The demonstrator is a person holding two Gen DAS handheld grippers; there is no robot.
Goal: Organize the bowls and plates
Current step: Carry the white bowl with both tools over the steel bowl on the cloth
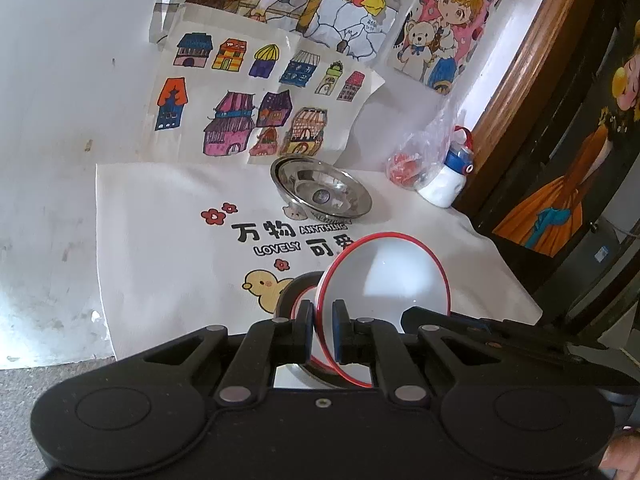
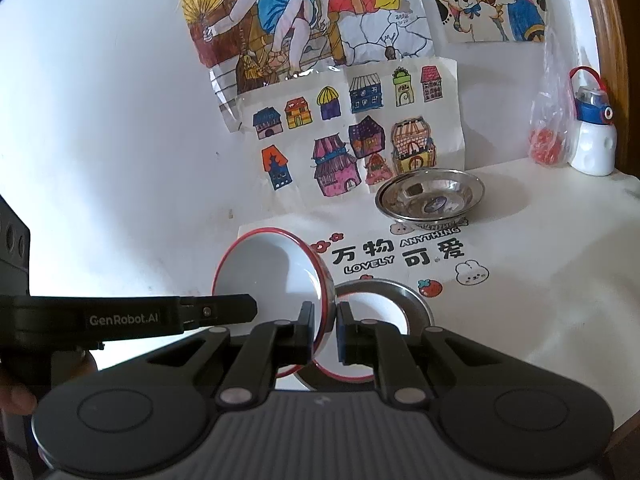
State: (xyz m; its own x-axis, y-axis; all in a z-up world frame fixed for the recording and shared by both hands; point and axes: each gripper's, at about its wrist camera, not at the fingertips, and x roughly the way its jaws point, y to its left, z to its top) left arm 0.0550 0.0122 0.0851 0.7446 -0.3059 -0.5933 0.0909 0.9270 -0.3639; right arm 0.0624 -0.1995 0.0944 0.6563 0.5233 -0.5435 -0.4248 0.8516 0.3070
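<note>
Children's drawings back a white counter (image 2: 560, 240). Each clamped hand-held gripper, left (image 1: 322, 328) and right (image 2: 323, 330), pinches a red-rimmed bowl (image 1: 384, 276) rim, tilted near the front edge; likely light, slick, breakable.

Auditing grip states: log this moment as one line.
left gripper: shut on bowl rim | right gripper: shut on bowl rim | bowl: tilted over metal plate | steel dish: behind, untouched

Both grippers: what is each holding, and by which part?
The left gripper pinches a red-rimmed white bowl by its rim. The right gripper pinches another red-rimmed white bowl, also by its rim; both bowls are tipped on edge.
</note>
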